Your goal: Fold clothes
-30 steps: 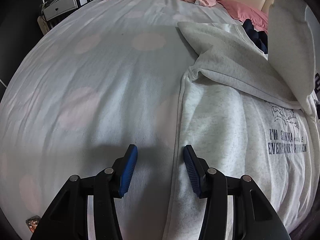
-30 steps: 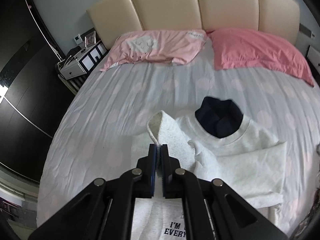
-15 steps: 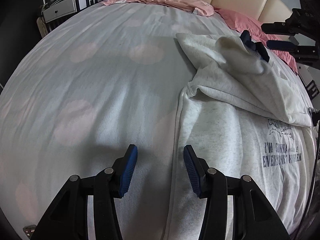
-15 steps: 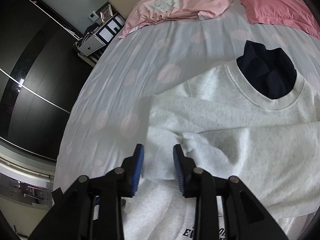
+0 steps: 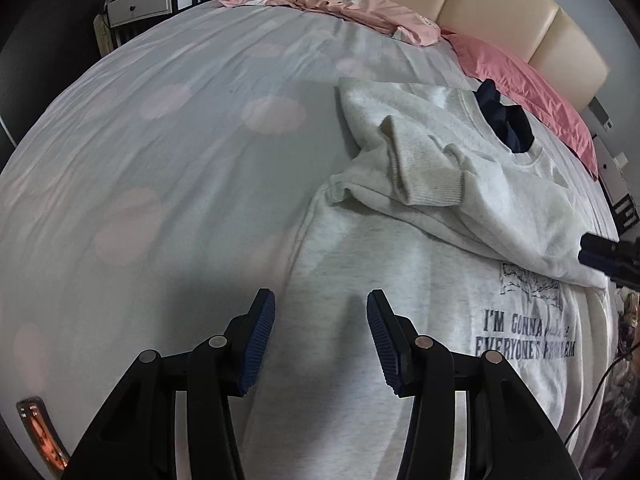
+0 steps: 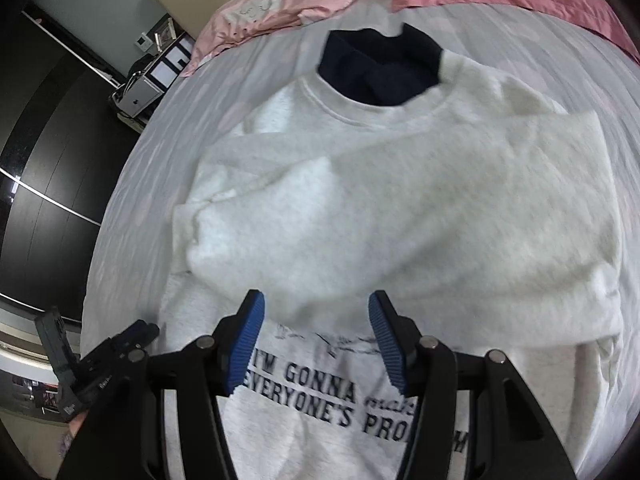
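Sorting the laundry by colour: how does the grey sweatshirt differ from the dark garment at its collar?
The grey sweatshirt is pale and spread flat, sleeves folded across its chest; the dark garment is navy and bunched. The sweatshirt carries printed lettering; the dark garment shows none. The sweatshirt looks far larger. Both lie on the bed.

— How does the left hand-held gripper [image 5: 321, 336] stand?

— It tilts steeply down, jaws parted about halfway, nothing between the blue ribbed pads [image 5: 259, 342]. The right camera catches it low at the left edge.

— And the right hand-held gripper [image 6: 316, 338]?

— Also pitched steeply down, jaws opening, no cloth pinched between its pads [image 6: 386, 344]. From the left camera only its dark tip shows, at the right edge.
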`<state>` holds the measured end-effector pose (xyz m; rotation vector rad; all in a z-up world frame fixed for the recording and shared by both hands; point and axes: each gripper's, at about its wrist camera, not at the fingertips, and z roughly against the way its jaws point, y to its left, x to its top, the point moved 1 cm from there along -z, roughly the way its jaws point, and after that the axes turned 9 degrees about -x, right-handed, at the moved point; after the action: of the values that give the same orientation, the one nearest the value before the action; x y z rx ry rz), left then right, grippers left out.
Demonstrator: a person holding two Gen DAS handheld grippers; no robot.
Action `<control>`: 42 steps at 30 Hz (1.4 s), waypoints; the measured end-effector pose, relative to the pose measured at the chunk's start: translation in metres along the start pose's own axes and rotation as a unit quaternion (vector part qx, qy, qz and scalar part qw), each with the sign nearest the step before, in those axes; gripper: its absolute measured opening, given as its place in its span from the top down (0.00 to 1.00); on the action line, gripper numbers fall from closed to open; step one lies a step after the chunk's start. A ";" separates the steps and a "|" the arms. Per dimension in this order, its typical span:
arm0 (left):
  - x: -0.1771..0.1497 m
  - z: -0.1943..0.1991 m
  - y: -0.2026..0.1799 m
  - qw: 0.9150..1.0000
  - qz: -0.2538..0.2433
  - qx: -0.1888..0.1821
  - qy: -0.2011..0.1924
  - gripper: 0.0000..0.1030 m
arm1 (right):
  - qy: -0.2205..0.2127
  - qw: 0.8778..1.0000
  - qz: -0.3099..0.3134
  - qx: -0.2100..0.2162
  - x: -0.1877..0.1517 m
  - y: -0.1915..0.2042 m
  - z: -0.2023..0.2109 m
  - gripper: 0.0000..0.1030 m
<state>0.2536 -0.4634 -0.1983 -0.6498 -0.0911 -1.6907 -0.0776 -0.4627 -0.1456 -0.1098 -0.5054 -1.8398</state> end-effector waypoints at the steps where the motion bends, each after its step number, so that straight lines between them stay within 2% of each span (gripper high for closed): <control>1: 0.001 0.001 -0.008 1.000 -0.009 0.003 -0.003 0.52 | -0.001 1.000 -0.009 -0.005 -0.007 -0.013 0.003 0.48; 6: 0.005 -0.002 -0.030 1.000 -0.020 -0.005 -0.003 0.52 | -0.013 0.998 -0.037 -0.040 -0.031 -0.069 0.023 0.48; 11: 0.018 -0.004 -0.047 0.999 -0.033 -0.015 -0.009 0.52 | -0.019 0.996 -0.040 -0.079 -0.033 -0.111 0.044 0.48; 19: 0.062 -0.005 -0.053 0.997 -0.066 -0.020 -0.016 0.52 | -0.050 0.991 -0.029 -0.125 0.003 -0.149 0.075 0.49; 27: 0.099 -0.032 -0.039 0.994 -0.028 -0.101 0.026 0.52 | -0.067 0.989 -0.039 -0.123 0.044 -0.168 0.078 0.48; 31: 0.109 -0.060 -0.042 0.996 -0.021 -0.072 0.053 0.52 | -0.070 0.990 -0.052 -0.114 0.068 -0.176 0.072 0.48; 35: 0.111 -0.079 -0.041 0.995 -0.018 -0.067 0.066 0.52 | -0.067 0.990 -0.073 -0.105 0.093 -0.186 0.059 0.48; 40: 0.112 -0.088 -0.044 0.995 -0.030 -0.067 0.063 0.78 | -0.038 0.989 -0.115 -0.081 0.115 -0.204 0.022 0.48; 42: 0.112 -0.088 -0.046 0.995 -0.036 -0.069 0.059 0.82 | -0.028 0.988 -0.133 -0.067 0.118 -0.211 0.007 0.48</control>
<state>0.1697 -0.5870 -0.2063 -0.6544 0.0881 -1.8133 -0.3132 -0.5143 -0.1613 -0.1921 -0.4515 -2.1376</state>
